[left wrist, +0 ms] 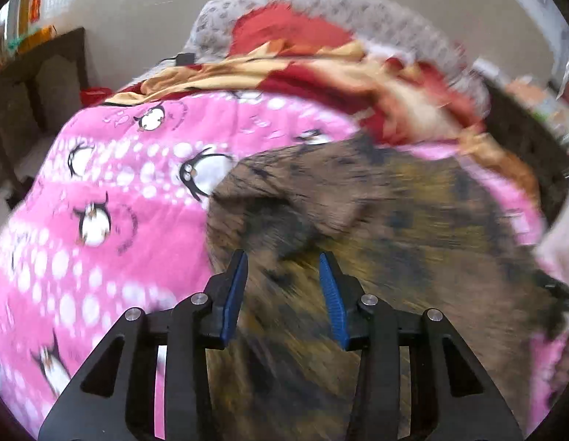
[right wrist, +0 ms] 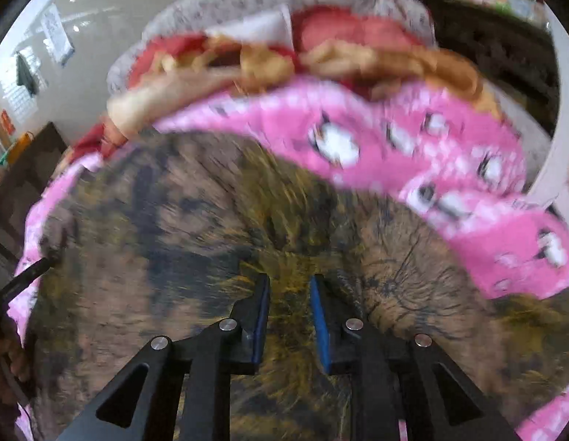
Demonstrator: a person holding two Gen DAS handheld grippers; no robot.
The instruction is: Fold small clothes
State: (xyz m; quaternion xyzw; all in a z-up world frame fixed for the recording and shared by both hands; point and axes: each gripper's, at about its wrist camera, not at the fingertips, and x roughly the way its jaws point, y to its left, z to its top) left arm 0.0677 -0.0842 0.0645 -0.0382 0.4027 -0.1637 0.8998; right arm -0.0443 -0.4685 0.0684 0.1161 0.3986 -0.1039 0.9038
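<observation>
A brown, yellow and black mottled garment (left wrist: 394,220) lies spread on a pink penguin-print blanket (left wrist: 119,183). In the left wrist view my left gripper (left wrist: 282,261) is open, its blue-padded fingers (left wrist: 234,294) just above the garment's left part, near a raised fold. The garment fills the right wrist view (right wrist: 174,220). My right gripper (right wrist: 288,281) is open with a narrower gap, low over the cloth. Both views are motion-blurred. The other gripper's dark tip (right wrist: 27,275) shows at the garment's left edge.
A red and tan patterned cloth (left wrist: 321,62) and a grey blanket (left wrist: 357,7) lie bunched behind the pink blanket (right wrist: 431,147). Dark wooden furniture (left wrist: 34,84) stands at the left. A dark shelf (right wrist: 497,47) stands at the right. A small black device (left wrist: 184,58) lies on the bedding.
</observation>
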